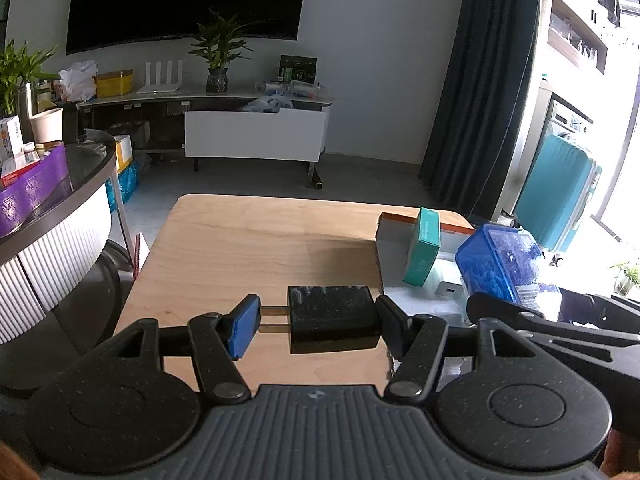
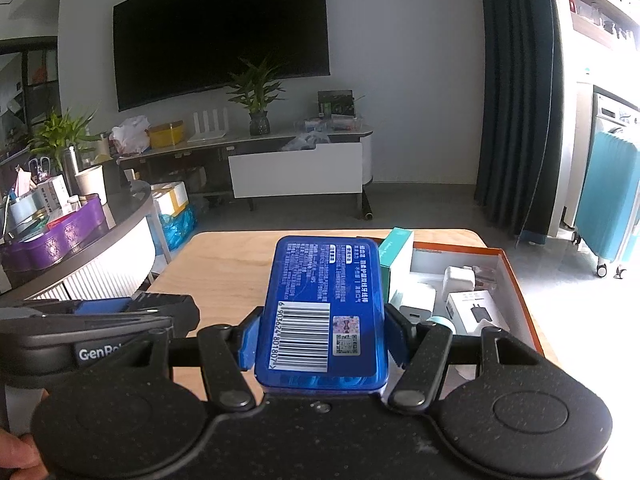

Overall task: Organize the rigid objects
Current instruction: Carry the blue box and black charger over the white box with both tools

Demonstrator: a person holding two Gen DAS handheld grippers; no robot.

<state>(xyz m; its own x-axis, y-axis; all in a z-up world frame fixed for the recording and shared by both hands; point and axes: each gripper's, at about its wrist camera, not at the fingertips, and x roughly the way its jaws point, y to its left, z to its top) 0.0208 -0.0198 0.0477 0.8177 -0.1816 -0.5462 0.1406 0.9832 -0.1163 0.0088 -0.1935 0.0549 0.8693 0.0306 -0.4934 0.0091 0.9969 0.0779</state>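
Observation:
In the left wrist view my left gripper (image 1: 316, 320) is shut on a black plug charger (image 1: 334, 318), its two metal prongs against the blue left pad, held just above the wooden table (image 1: 240, 248). In the right wrist view my right gripper (image 2: 323, 336) is shut on a blue plastic box (image 2: 324, 304) with a barcode label facing up. That blue box (image 1: 496, 260) also shows at the right of the left wrist view, over an orange-rimmed open box (image 1: 384, 240). The left gripper's body (image 2: 100, 316) lies left of the blue box.
The orange-rimmed box (image 2: 520, 288) on the table's right side holds a teal carton (image 2: 396, 248) standing on edge, white chargers (image 2: 458, 278) and a small white charger carton (image 2: 476, 312). A round counter (image 1: 80, 184) with a purple bin stands left; a teal suitcase (image 1: 560, 196) stands right.

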